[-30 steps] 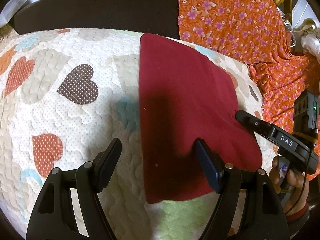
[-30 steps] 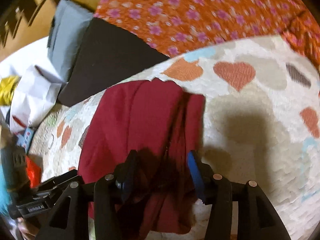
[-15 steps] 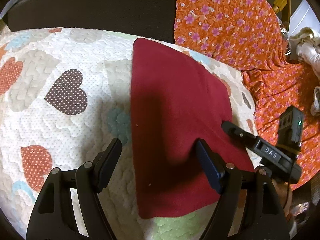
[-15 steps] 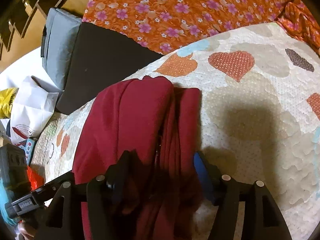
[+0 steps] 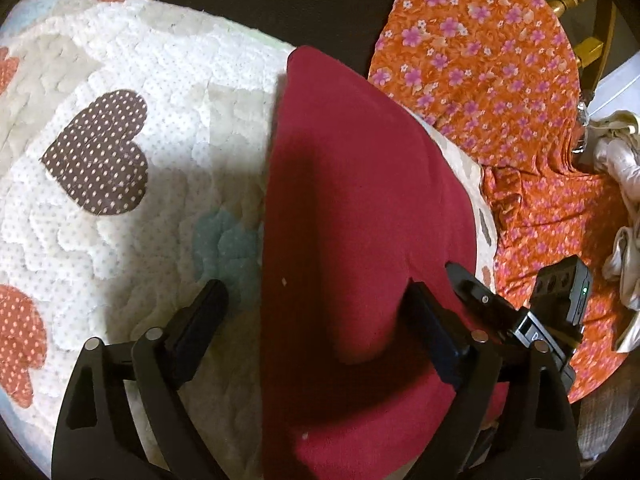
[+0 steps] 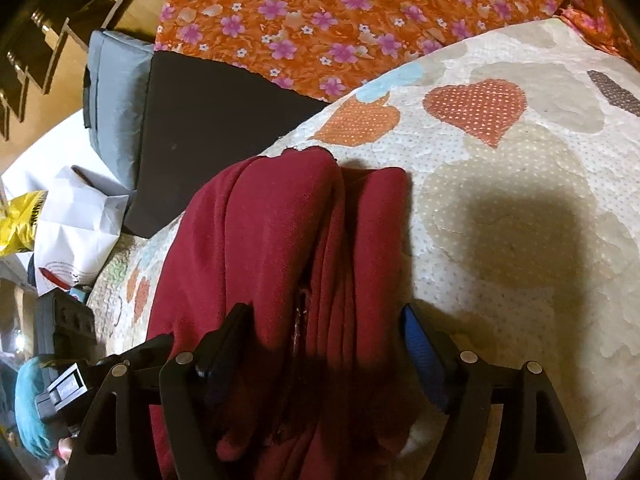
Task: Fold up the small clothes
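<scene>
well, the dark red garment (image 5: 352, 216) lies folded on the heart-patterned quilt (image 5: 120, 208), its smooth folded side toward the left tool (image 5: 316, 312) and its stacked loose edges toward the right tool (image 6: 324, 332). both tools' jaws have just been opening and now stand wide – the cloth runs between each pair, but no pad presses on it, so nothing is gripped. it looks like soft, light fleece – limp, a bit bulky where the layers pile up, and likely to slump or slide apart if lifted by one layer. i'd judge the safest hold is at the near corners, pinching all the layers together so the fold stays square. an orange floral cloth (image 6: 320, 12) lies beyond the quilt.
</scene>
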`<move>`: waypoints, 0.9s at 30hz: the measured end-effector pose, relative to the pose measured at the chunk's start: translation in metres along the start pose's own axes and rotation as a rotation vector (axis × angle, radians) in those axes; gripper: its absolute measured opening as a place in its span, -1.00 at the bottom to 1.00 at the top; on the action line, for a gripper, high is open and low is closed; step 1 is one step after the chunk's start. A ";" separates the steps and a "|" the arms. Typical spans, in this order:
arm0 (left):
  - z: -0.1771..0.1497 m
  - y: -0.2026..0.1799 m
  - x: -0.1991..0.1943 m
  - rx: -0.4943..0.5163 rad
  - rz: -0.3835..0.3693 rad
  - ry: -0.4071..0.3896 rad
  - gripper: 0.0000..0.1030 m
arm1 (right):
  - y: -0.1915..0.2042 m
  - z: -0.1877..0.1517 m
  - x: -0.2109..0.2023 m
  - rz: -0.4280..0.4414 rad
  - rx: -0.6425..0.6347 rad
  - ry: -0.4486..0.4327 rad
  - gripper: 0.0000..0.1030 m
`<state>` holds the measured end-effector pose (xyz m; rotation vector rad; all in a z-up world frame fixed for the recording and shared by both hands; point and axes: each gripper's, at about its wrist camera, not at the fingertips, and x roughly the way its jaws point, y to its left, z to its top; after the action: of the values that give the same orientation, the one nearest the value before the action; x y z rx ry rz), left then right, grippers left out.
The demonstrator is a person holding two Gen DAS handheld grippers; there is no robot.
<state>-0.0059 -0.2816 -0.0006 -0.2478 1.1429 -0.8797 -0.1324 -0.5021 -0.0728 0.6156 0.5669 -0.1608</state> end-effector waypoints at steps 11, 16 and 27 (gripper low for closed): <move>-0.016 -0.029 -0.007 0.174 0.015 -0.030 0.24 | 0.026 -0.008 -0.008 -0.026 -0.149 -0.058 -0.20; -0.027 -0.042 -0.045 0.209 0.007 -0.039 0.21 | 0.053 -0.027 -0.026 -0.009 -0.178 -0.030 -0.24; -0.106 -0.013 -0.121 0.171 0.134 0.037 0.21 | 0.119 -0.100 -0.044 0.049 -0.246 0.086 -0.25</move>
<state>-0.1203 -0.1775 0.0444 -0.0146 1.0980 -0.8606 -0.1779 -0.3484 -0.0562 0.3975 0.6432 -0.0177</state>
